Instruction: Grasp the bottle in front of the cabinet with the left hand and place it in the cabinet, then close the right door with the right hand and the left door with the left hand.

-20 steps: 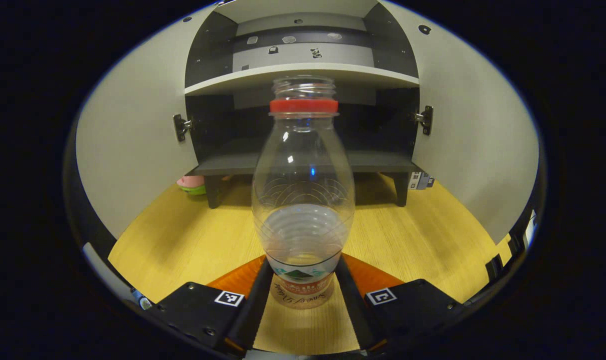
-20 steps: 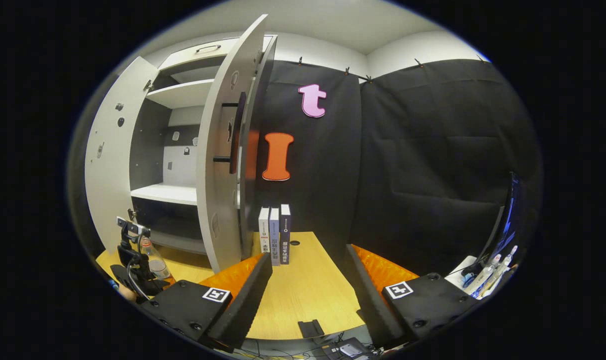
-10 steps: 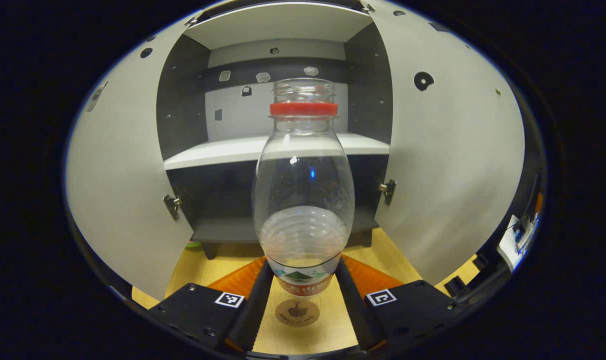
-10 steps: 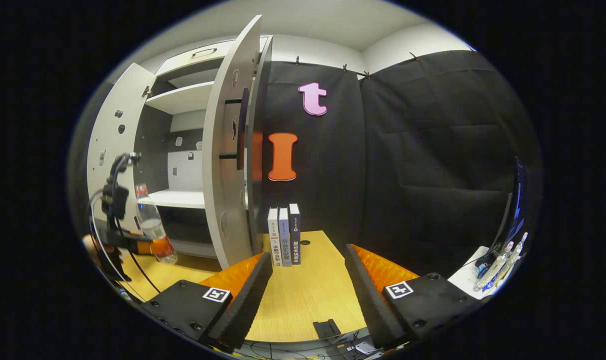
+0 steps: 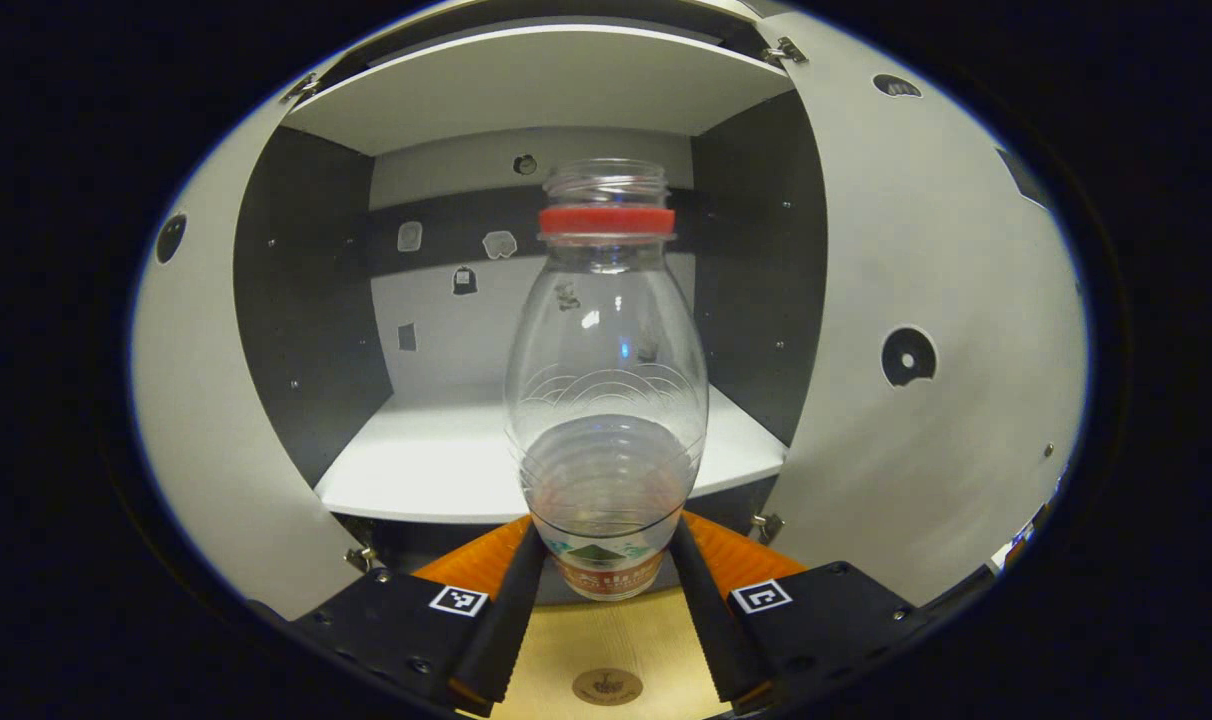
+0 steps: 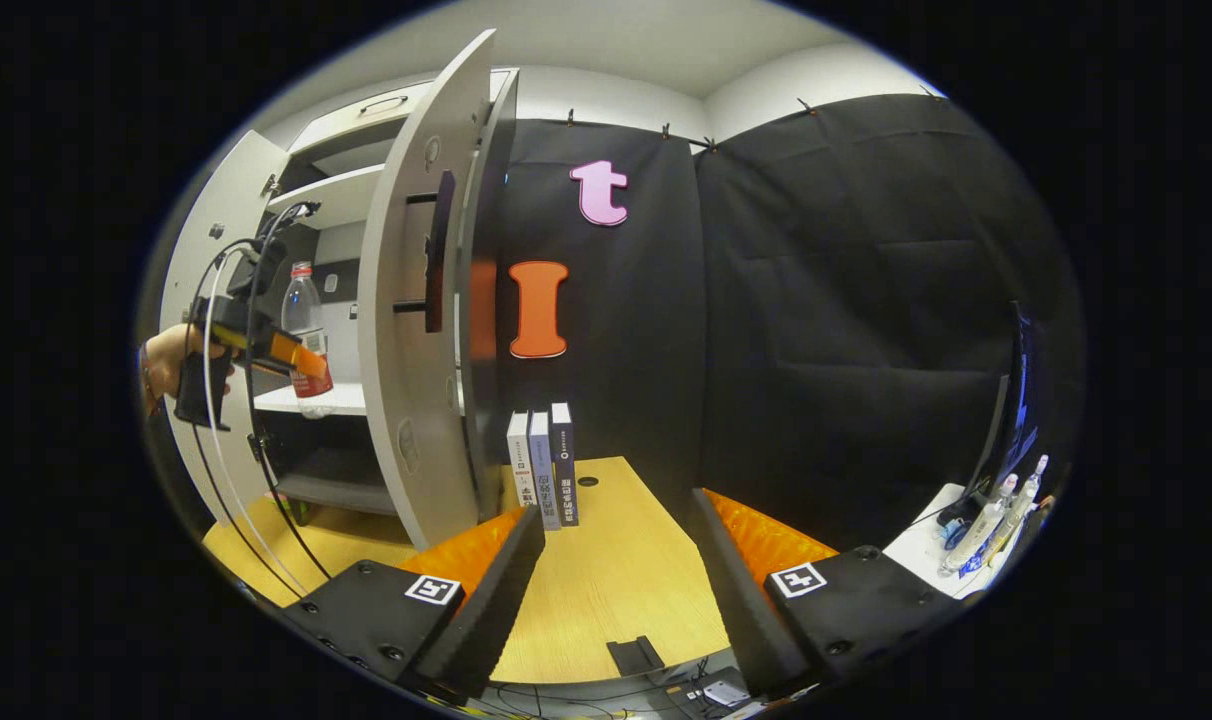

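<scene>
With both doors swung wide, the cabinet leaves its white shelf free to take the load. The bottle is held off the desk, at the shelf's front edge, long axis upright, open neck up, likely so it can be set down standing. The left gripper clamps its labelled base. The right gripper waits wide apart, empty, above the desk.

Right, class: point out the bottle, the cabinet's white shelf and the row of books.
bottle [image 5: 606, 350], left gripper view, clear upper body.
white shelf [image 5: 436, 465], left gripper view, bare top surface.
books [image 6: 543, 468], right gripper view, middle book's spine.
</scene>
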### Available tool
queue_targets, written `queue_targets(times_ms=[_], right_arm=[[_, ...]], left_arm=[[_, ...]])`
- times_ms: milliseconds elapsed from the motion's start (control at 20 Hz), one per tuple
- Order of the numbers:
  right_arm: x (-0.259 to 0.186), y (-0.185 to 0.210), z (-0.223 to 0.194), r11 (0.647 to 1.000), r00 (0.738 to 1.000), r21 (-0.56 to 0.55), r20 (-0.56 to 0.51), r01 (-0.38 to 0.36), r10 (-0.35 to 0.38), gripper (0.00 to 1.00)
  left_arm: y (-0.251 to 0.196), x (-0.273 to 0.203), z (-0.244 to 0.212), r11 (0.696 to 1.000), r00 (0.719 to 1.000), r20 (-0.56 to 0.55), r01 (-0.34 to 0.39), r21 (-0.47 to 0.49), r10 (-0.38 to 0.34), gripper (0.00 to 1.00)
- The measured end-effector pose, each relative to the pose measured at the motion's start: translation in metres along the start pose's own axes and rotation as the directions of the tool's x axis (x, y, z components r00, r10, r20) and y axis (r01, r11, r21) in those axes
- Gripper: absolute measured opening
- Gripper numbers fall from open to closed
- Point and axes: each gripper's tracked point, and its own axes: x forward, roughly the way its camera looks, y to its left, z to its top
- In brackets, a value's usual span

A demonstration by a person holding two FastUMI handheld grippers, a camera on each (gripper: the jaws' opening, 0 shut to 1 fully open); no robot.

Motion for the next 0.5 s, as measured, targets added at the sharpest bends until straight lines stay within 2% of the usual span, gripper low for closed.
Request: queue_targets(times_ms=[250, 500], right_arm=[[0.008, -0.016, 0.001, 0.999, 0.999, 0.013, -0.002, 0.04, -0.04, 0.96], [0.017, -0.027, -0.004, 0.997, 0.997, 0.009, -0.018, 0.072, -0.072, 0.97]], left_arm=[[0.008, 0.051, 0.021, 1.0, 1.0, -0.012, -0.018, -0.002, 0.018, 0.74], [0.01, 0.092, 0.017, 1.0, 0.998, -0.063, -0.027, 0.004, 0.027, 0.75]])
